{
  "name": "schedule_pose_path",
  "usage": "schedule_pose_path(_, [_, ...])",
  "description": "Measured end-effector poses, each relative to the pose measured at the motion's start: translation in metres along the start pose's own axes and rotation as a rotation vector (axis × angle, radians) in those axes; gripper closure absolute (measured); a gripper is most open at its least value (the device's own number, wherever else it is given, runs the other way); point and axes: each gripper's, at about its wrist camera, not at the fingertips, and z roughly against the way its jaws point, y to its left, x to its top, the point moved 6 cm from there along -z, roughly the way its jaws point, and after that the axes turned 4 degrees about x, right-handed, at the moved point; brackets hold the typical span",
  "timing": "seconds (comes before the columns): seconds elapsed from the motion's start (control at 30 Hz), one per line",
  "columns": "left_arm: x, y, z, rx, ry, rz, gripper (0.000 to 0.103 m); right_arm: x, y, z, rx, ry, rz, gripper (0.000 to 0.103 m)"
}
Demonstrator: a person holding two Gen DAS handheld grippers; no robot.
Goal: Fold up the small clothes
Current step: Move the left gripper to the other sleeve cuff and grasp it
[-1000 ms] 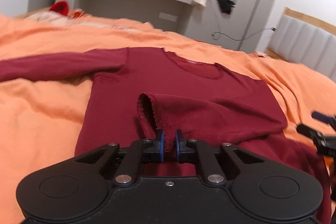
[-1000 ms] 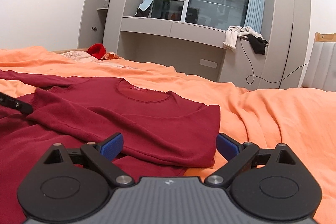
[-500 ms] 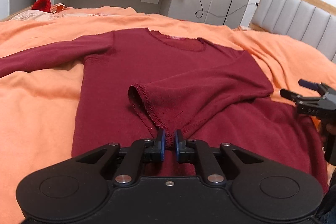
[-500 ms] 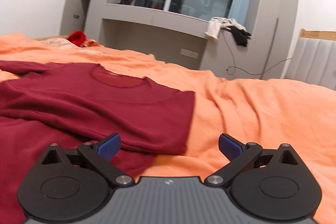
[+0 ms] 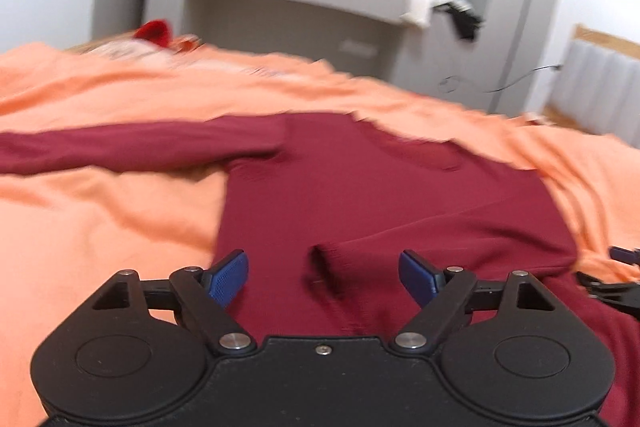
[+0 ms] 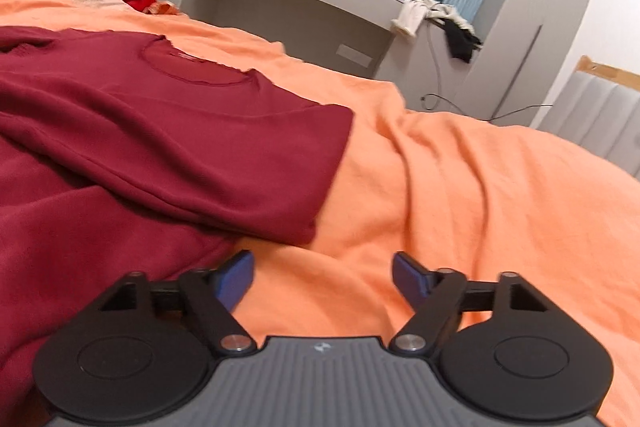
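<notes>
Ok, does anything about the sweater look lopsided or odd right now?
Yes. The sweater is half done: one sleeve lies folded across the body, the other sleeve lies stretched out over the blanket.

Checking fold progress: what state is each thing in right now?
Dark red long-sleeved knit top: flat on orange bed cover, one sleeve folded across, the other outstretched.
Folded sleeve's cuff: released.
Left gripper: just opened, empty.
Right gripper: open, closing, empty.
</notes>
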Motion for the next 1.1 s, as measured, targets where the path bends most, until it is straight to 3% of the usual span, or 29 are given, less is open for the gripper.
schedule_pose_path(0.07, [-0.003, 0.006, -0.009, 0.016, 0.036, 0.016, 0.019, 0.002, 0.004, -0.005, -0.012, -0.02, 0.035, 0.036])
schedule_pose_path(0.17, [-0.006, 0.009, -0.013, 0.024, 0.055, -0.006, 0.019, 0.003, 0.007, -0.012, -0.031, -0.031, 0.06, 0.055])
schedule_pose_path(0.23, [-0.007, 0.004, -0.015, 0.039, 0.055, -0.054, 0.019, 0.003, 0.008, -0.014, -0.043, -0.022, 0.061, 0.091])
schedule_pose_path(0.27, [-0.009, 0.001, -0.016, 0.05, 0.057, -0.086, 0.019, 0.003, 0.006, -0.012, -0.048, -0.03, 0.053, 0.097])
schedule_pose_path(0.4, [-0.014, -0.006, -0.016, 0.064, 0.056, -0.15, 0.019, 0.011, -0.011, 0.002, -0.052, -0.056, -0.082, 0.099])
schedule_pose_path(0.63, [-0.02, -0.01, -0.012, 0.046, 0.065, -0.185, 0.018, 0.002, -0.013, -0.014, -0.032, 0.031, -0.136, 0.099])
schedule_pose_path(0.77, [-0.018, -0.007, -0.01, 0.012, 0.061, -0.167, 0.015, 0.002, -0.018, -0.004, -0.023, 0.004, -0.169, 0.098])
schedule_pose_path(0.87, [-0.013, 0.003, -0.002, -0.052, 0.042, -0.096, 0.008, 0.002, -0.023, 0.003, -0.008, -0.004, -0.209, 0.092])
schedule_pose_path(0.97, [-0.002, 0.02, 0.007, -0.054, -0.002, -0.023, 0.003, 0.003, -0.03, 0.01, -0.004, -0.02, -0.244, 0.066])
schedule_pose_path(1.1, [0.021, 0.07, 0.021, 0.067, -0.076, 0.108, 0.001, 0.009, -0.036, 0.027, 0.028, -0.071, -0.315, 0.041])
